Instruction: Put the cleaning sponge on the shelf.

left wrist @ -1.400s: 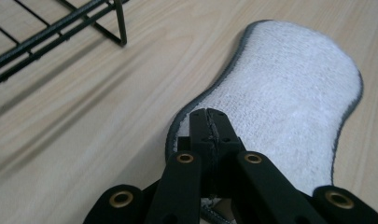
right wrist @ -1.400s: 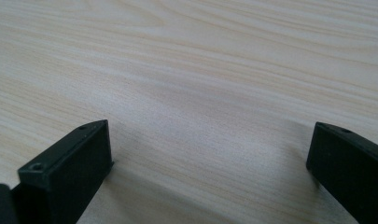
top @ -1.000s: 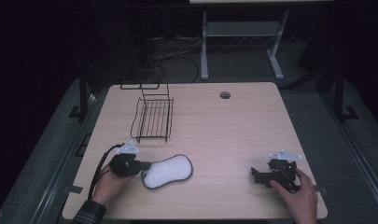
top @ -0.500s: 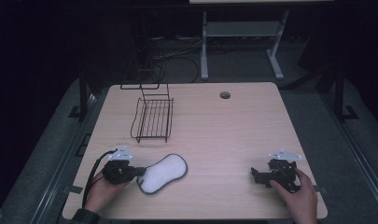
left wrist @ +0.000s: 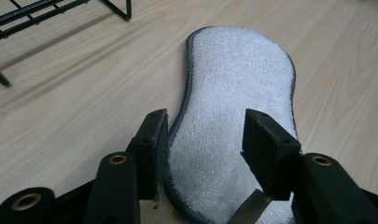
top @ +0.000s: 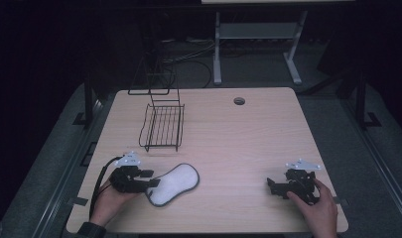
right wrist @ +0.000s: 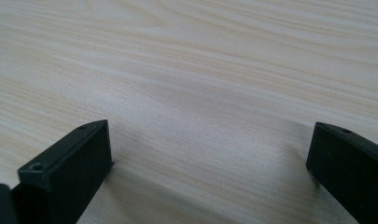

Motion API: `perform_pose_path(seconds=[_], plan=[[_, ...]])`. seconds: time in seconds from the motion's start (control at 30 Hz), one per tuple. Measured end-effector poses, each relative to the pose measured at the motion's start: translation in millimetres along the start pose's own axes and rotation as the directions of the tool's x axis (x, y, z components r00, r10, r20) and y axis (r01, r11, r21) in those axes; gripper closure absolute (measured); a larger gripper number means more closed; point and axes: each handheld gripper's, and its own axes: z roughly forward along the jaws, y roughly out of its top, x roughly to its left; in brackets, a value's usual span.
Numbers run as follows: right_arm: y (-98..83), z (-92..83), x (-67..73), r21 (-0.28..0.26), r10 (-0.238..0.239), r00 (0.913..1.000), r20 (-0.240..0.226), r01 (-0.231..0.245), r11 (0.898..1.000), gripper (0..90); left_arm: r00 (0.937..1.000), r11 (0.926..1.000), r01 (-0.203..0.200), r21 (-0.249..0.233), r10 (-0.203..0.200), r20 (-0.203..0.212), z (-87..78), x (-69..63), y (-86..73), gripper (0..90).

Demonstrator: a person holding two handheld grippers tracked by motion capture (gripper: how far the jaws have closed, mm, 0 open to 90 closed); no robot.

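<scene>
Table [top: 248, 144]: pale wood; wire rack [top: 163, 126] at far left.
Left gripper [left wrist: 205, 135]: jaws spread, straddling white sponge pad [left wrist: 233, 93].
Right gripper [right wrist: 210, 154]: jaws wide apart over bare wood.

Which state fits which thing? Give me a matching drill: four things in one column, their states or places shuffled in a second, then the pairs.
Column one:
1. pad
2. rack
3. left gripper
4. right gripper

Column two:
A. open over bare wood
B. black wire, standing behind the pad
C. white with a grey edge, lying flat
D. jaws either side of the pad's near end, not closed

Pairs: 1-C, 2-B, 3-D, 4-A
</scene>
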Motion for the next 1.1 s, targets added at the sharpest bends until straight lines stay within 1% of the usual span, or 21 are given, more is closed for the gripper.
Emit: perform_pose_path(seconds=[0.03,0.07,0.13,0.27,0.33,0.37,0.43,0.47,0.5,0.53,0.7,0.77,0.83,0.9,0.93,1.0,1.1], plan=[[0.0,0.0,0.0,0.0,0.0,1.0,0.0,0.0,1.0,0.0,1.0,1.0,-0.001,-0.004,0.001,0.0,0.6,-0.2,0.5,47.1],[0.0,0.0,0.0,0.0,0.0,1.0,0.0,0.0,1.0,0.0,1.0,1.0,-0.001,-0.004,0.001,-0.002,1.4,-0.7,2.2,42.8],[0.0,0.0,0.0,0.0,0.0,1.0,0.0,0.0,1.0,0.0,1.0,1.0,-0.003,-0.002,0.003,-0.008,2.6,-1.7,4.4,38.7],[0.0,0.0,0.0,0.0,0.0,1.0,0.0,0.0,1.0,0.0,0.9999,0.9999,-0.01,-0.004,0.01,-0.001,4.7,-3.7,8.0,32.5],[0.0,0.0,0.0,0.0,0.0,1.0,0.0,0.0,1.0,0.0,0.9999,0.9998,-0.017,-0.01,0.017,-0.001,6.6,-5.4,10.7,30.8],[0.0,0.0,0.0,0.0,-0.001,1.0,0.0,0.001,1.0,0.0,0.9998,0.9997,-0.02,-0.01,0.02,0.0,8.3,-6.6,12.7,26.2],[0.0,0.0,0.0,0.0,0.0,1.0,0.0,0.0,1.0,0.0,0.9997,0.9996,-0.025,-0.014,0.025,0.003,9.8,-7.4,13.9,24.4],[0.0,0.0,0.0,0.0,0.0,1.0,0.0,0.0,1.0,0.0,0.9994,0.9992,-0.035,-0.016,0.035,0.001,12.7,-9.0,15.3,17.2],[0.0,0.0,0.0,0.0,0.0,1.0,0.0,0.0,1.0,0.0,0.9994,0.9992,-0.035,-0.016,0.035,0.001,12.7,-9.0,15.3,15.4],[0.0,0.0,0.0,0.0,0.0,1.0,0.0,0.0,1.0,0.0,0.999,0.9989,-0.044,-0.016,0.044,0.001,16.0,-11.4,16.6,13.9],[0.0,0.0,0.0,0.0,0.0,1.0,0.0,0.0,1.0,0.0,0.9979,0.9978,-0.063,-0.021,0.064,0.008,21.9,-16.1,20.0,13.0],[0.0,0.0,0.0,0.0,0.0,1.0,0.0,0.0,1.0,0.0,0.9969,0.997,-0.077,-0.009,0.077,0.015,28.4,-18.5,22.7,13.0],[0.0,0.0,0.0,0.0,0.0,1.0,0.0,0.0,1.0,0.0,0.997,0.9971,-0.075,-0.004,0.075,0.018,31.3,-19.7,22.9,13.0],[0.0,0.0,0.0,0.0,0.0,1.0,0.0,0.0,1.0,0.0,0.996,0.996,-0.089,0.015,0.088,0.012,36.6,-20.3,23.3,13.1],[0.0,0.0,0.0,0.0,0.0,1.0,0.0,0.0,1.0,0.0,0.996,0.9958,-0.089,0.022,0.089,0.008,40.1,-20.1,23.0,13.1],[0.0,0.0,0.0,0.0,0.0,1.0,0.0,0.0,1.0,0.0,0.9949,0.9945,-0.1,0.032,0.1,-0.005,42.5,-20.0,22.6,13.1],[0.0,0.0,-0.1,0.0,-0.001,1.0,0.0,0.001,1.0,0.0,0.995,0.9942,-0.1,0.041,0.1,-0.005,44.2,-19.8,22.1,13.0]])
